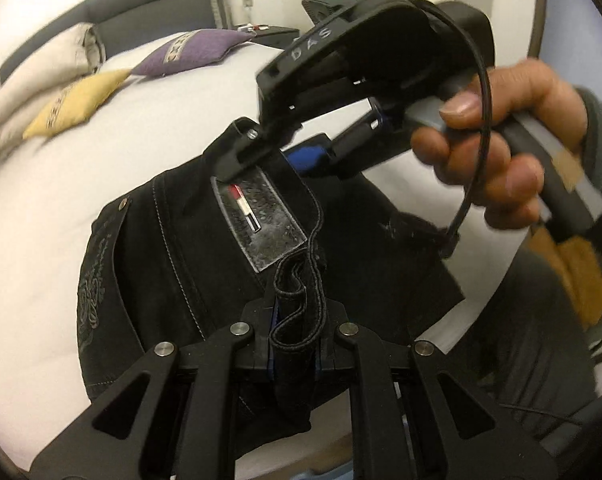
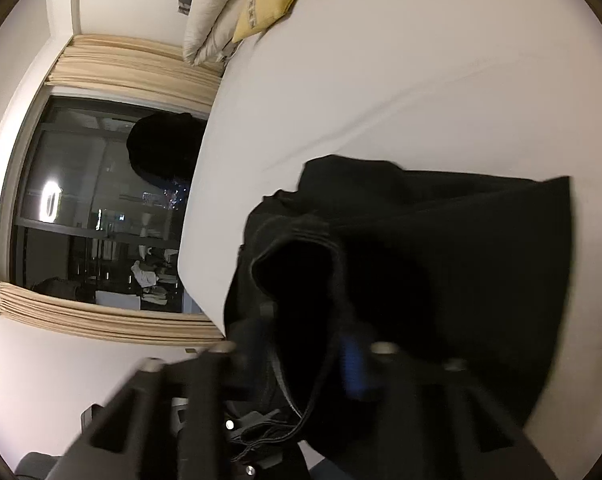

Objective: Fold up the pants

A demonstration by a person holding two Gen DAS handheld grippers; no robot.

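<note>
Black pants on bed, waistband pinched in left tool.

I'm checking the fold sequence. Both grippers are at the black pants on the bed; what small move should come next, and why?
Probably lift both ends together. The left gripper pinches a belt loop, the right gripper grips the waistband, and the pants lie bunched on the bed, so raising them should let them hang straight.

The black pants lie bunched on the white bed, waistband raised, showing pale contrast stitching, a silvery-grey patch with a red, white and black stripe, grey embroidery on a back pocket, and a looped strip of dark fabric.
</note>
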